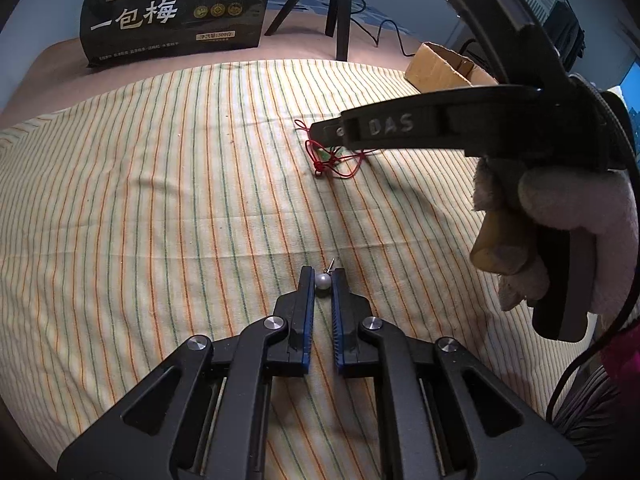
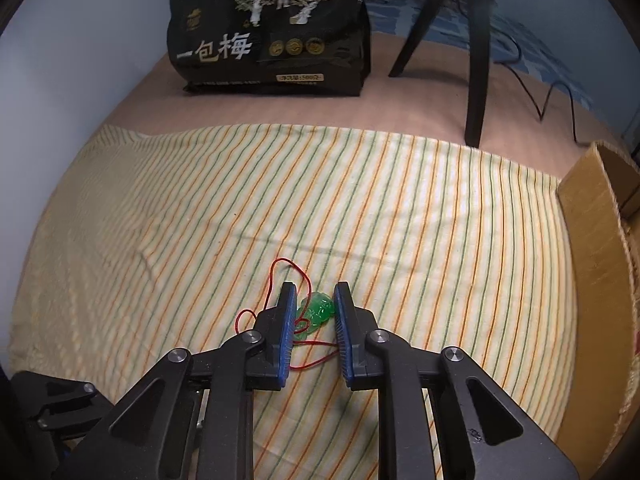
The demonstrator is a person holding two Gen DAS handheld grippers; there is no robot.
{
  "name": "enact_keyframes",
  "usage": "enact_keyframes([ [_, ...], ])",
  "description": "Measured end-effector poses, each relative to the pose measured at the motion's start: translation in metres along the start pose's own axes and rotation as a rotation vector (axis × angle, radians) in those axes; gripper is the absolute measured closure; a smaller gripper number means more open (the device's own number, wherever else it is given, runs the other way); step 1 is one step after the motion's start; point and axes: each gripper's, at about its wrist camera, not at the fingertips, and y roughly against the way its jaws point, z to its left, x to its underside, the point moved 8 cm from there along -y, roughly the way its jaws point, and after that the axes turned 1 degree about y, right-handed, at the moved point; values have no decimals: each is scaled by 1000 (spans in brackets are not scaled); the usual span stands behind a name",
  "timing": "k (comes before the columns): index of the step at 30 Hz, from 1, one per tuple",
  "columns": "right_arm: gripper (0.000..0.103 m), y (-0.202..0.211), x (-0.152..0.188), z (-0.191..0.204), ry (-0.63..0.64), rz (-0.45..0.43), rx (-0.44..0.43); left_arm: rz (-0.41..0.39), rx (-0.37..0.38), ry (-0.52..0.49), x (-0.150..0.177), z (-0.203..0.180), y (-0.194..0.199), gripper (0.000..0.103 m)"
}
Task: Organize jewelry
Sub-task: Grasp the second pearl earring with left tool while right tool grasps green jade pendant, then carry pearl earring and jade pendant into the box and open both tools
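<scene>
A pearl stud earring [image 1: 322,281] lies on the striped cloth [image 1: 160,184], its pin pointing up and away. My left gripper [image 1: 322,276] has its fingertips on either side of the pearl, touching or nearly touching it. A green jade pendant [image 2: 317,309] on a red cord [image 2: 280,280] lies on the cloth. My right gripper [image 2: 315,292] is open around the pendant, its fingers resting over the cord. The right gripper also shows in the left wrist view [image 1: 332,136], above the red cord [image 1: 332,160].
A black snack bag [image 1: 176,12] stands at the back of the table. A cardboard box [image 2: 596,248] sits at the right edge. Black tripod legs [image 2: 476,48] and a cable [image 2: 536,92] stand behind the cloth.
</scene>
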Motion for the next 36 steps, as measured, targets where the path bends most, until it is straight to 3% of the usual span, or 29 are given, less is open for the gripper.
enact_keyframes([
  [5, 85, 0, -1, 3, -2, 6, -44, -2, -2, 10, 5, 3, 4, 97],
  [10, 71, -8, 5, 17, 93, 23, -11, -1, -6, 18, 9, 5, 9, 97],
  [15, 71, -11, 9, 19, 162, 25, 1, -2, -10, 21, 14, 9, 14, 97],
  [20, 81, -8, 14, 21, 205, 15, 47, -5, -18, 18, 15, 7, 17, 97],
  [21, 92, -7, 14, 20, 205, 13, 54, -6, -19, 19, 16, 7, 19, 97],
  [29, 92, 7, 13, 12, 186, -7, 71, -31, -29, 36, 10, 10, 31, 97],
  [36, 92, 47, 10, -1, 142, -73, 66, -74, -30, 31, 5, 8, 49, 97],
])
